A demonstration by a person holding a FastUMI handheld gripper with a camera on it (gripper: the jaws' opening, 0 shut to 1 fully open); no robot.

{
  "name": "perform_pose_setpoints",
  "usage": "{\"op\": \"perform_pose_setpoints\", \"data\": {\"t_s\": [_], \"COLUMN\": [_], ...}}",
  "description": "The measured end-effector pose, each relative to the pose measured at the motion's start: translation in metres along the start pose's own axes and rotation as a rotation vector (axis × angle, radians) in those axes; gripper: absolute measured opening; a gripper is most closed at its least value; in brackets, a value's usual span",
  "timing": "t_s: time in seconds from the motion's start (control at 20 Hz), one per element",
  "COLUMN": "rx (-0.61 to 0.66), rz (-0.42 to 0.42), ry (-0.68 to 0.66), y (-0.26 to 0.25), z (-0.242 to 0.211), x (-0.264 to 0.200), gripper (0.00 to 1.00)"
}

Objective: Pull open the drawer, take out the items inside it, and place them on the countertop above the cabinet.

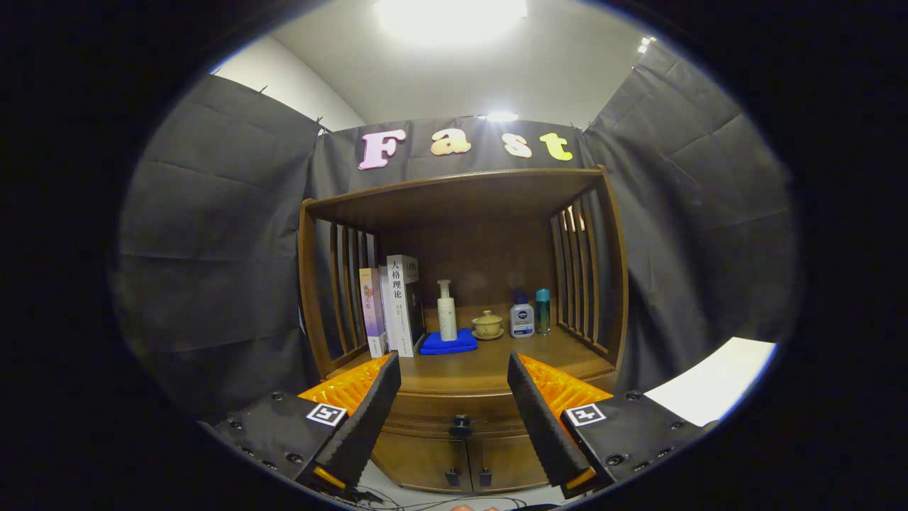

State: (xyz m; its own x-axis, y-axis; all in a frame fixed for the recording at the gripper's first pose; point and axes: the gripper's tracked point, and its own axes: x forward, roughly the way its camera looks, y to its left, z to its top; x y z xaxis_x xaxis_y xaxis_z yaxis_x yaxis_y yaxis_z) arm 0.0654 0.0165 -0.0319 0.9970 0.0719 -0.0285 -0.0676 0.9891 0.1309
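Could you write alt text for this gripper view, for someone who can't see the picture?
An open two-finger claw faces a closed brown wooden drawer, its small dark knob showing between the fingers. Beyond them, on the wooden countertop, stand upright books, a white pump bottle on a folded blue cloth, a lidded ceramic cup and two small bottles.

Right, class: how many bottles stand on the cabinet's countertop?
3: a white pump bottle on the blue cloth, plus a white bottle and a teal bottle side by side near the right slats. The open gripper blocks none.
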Motion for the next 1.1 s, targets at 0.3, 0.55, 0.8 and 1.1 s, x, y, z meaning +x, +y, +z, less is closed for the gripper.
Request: {"op": "perform_pose_setpoints", "data": {"t_s": [0.3, 0.55, 0.8, 1.1], "rx": [0.011, -0.007, 0.032, 0.029], "rz": [0.021, 0.019, -0.005, -0.026], "ry": [0.073, 0.133, 0.229, 0.29], "y": [0.0, -0.007, -0.018, -0.026], "z": [-0.047, -0.096, -0.157, -0.2], "x": [0.049, 0.089, 0.115, 0.133], "gripper": [0.96, 0.96, 0.96, 0.98]}}
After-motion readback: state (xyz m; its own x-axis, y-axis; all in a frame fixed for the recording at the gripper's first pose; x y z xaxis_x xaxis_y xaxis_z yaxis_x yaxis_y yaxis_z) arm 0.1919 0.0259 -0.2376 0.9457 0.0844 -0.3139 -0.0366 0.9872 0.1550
